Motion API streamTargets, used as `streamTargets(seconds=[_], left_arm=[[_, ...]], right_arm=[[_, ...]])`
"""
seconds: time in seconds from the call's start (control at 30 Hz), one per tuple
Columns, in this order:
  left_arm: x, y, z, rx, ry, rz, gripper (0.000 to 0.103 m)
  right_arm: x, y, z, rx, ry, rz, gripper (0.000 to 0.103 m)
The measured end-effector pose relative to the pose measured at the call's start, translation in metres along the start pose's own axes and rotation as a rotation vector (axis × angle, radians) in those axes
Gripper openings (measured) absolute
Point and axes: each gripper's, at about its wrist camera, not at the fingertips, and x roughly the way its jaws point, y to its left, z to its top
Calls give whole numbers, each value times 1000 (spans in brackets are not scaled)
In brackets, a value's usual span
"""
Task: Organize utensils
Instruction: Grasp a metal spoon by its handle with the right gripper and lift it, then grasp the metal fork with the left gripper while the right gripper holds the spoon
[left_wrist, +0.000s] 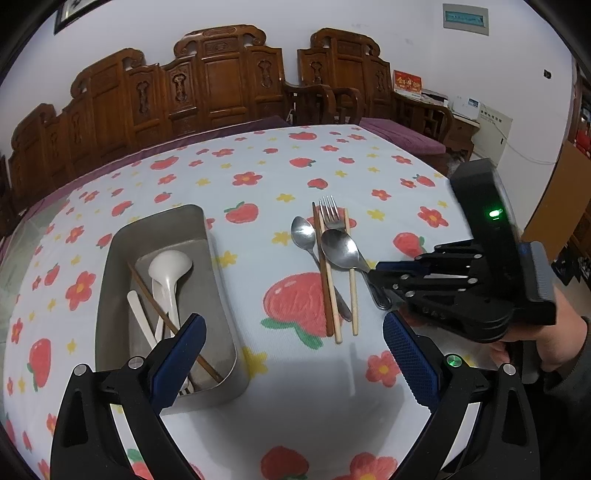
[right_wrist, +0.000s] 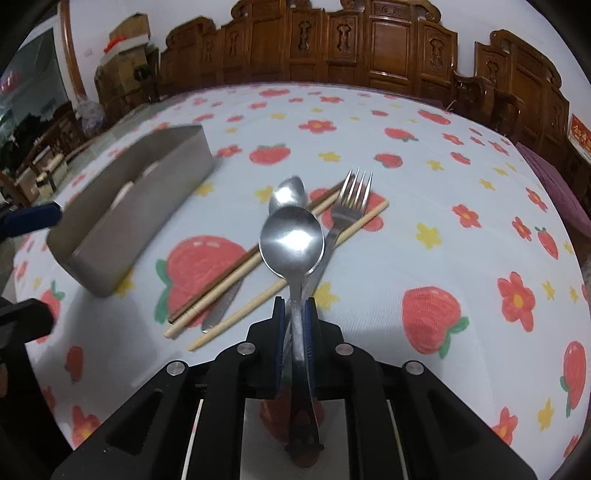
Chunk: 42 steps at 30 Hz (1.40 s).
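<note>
My right gripper (right_wrist: 295, 317) is shut on the handle of a large steel spoon (right_wrist: 291, 240), whose bowl hangs over the other utensils; the same gripper (left_wrist: 380, 282) and spoon (left_wrist: 340, 249) show in the left wrist view. Under it on the cloth lie a smaller spoon (left_wrist: 303, 230), a fork (left_wrist: 330, 214), pale chopsticks (left_wrist: 352, 295) and a brown chopstick (left_wrist: 325, 288). My left gripper (left_wrist: 295, 358) is open and holds nothing, its left finger over the near end of the steel tray (left_wrist: 218, 280). The tray holds a white ladle (left_wrist: 170, 266), another white utensil and a brown chopstick.
A strawberry-and-flower cloth (left_wrist: 317, 387) covers the table. Carved wooden chairs (left_wrist: 221, 77) line its far side. A hand (left_wrist: 554, 347) holds the right gripper at the table's right edge. In the right wrist view the tray (right_wrist: 129, 221) stands to the left.
</note>
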Motion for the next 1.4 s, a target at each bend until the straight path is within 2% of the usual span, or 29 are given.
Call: streamTargets(seconds=[0.13, 0.17, 0.2, 0.33, 0.43, 0.6, 0.77, 0.87, 1.1, 1.4], left_arm=[[2, -2, -2, 9, 4, 0, 93], [3, -2, -2, 9, 5, 1, 93], [3, -2, -3, 9, 7, 2, 93], [6, -4, -3, 12, 14, 8, 93], [8, -6, -2, 7, 22, 8, 92], [18, -13, 5, 25, 43, -1, 80], [38, -26, 12, 64, 79, -20, 61], [51, -33, 17, 65, 98, -43, 54], [84, -46, 31, 39, 132, -71, 52], [121, -57, 56, -11, 159, -100, 35]], right_arm=[[1, -3, 2, 22, 3, 4, 18], [2, -3, 2, 33, 4, 22, 8], [2, -4, 2, 38, 5, 17, 7], [1, -6, 2, 41, 1, 15, 7], [-11, -12, 4, 50, -36, -1, 7], [-23, -31, 6, 84, -67, -21, 7], [-28, -54, 3, 123, -74, -40, 7], [-28, -66, 1, 148, -72, -51, 7], [-26, -81, -2, 172, -58, -78, 7], [-33, -94, -3, 199, -73, -73, 7]])
